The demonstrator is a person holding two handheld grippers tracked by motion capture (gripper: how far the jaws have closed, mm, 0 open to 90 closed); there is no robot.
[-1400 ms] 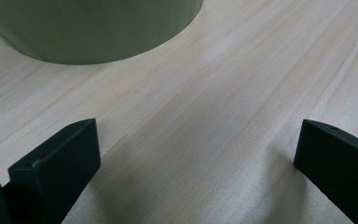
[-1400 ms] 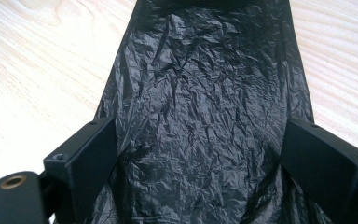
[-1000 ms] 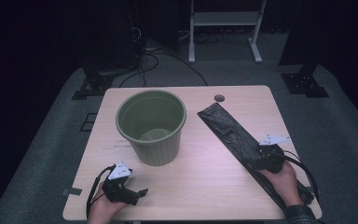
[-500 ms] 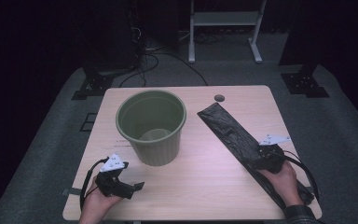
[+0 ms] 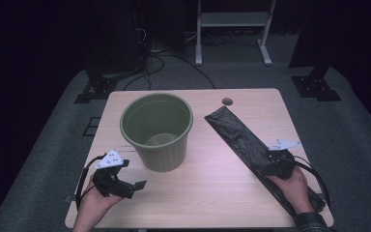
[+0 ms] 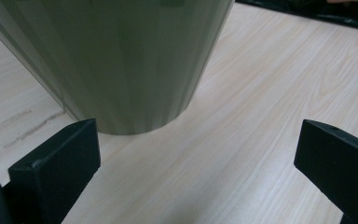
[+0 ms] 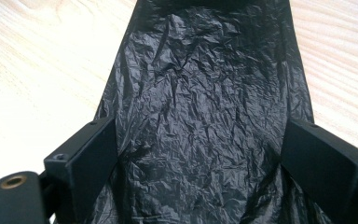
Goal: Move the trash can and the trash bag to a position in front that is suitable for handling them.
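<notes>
Left tool (image 5: 134,185) risen, bag (image 7: 205,116) crinkles — close-up

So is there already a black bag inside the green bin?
No, the bin shows only its bare green inside, and the black bag lies flat on the table beside it.

Pale wooden table (image 5: 212,193) bearing a green bin (image 5: 157,131) and, probably folded, a black bag (image 5: 244,140)

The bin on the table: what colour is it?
Olive green bin, shown best in the high view.
</notes>
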